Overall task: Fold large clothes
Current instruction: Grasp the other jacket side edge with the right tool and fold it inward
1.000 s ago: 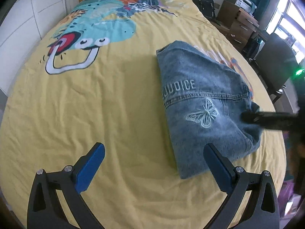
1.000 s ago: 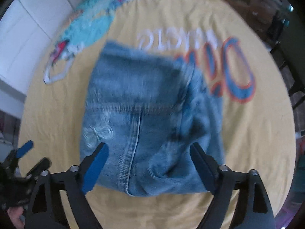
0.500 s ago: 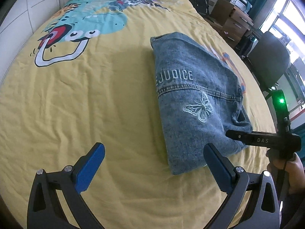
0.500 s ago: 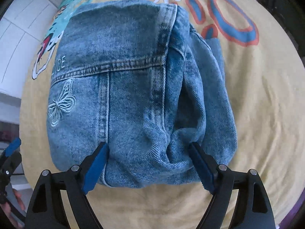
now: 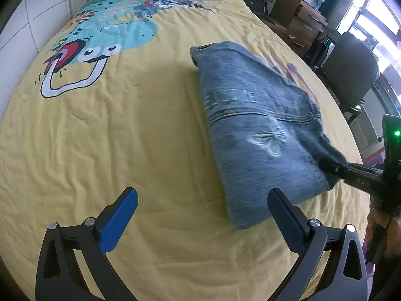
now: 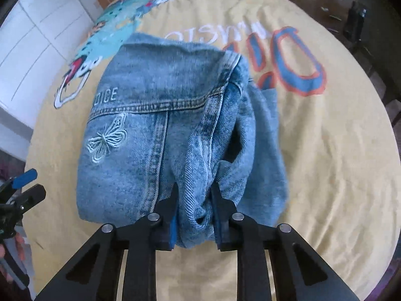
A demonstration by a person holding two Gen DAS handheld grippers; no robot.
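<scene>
Yellow bedsheet (image 5: 150, 130) with a cartoon print covers the bed; a dark chair (image 5: 351, 75) stands at two o'clock in the left wrist view. On the sheet lies the folded denim jacket (image 6: 140, 130), butterfly embroidery up. The right gripper (image 6: 194, 200) at six o'clock has just been closing, its jaws pinching a bunched denim fold. The left gripper (image 5: 202, 209) hovers wide open, holding nothing, with the jacket's near corner just beside its right finger.
</scene>
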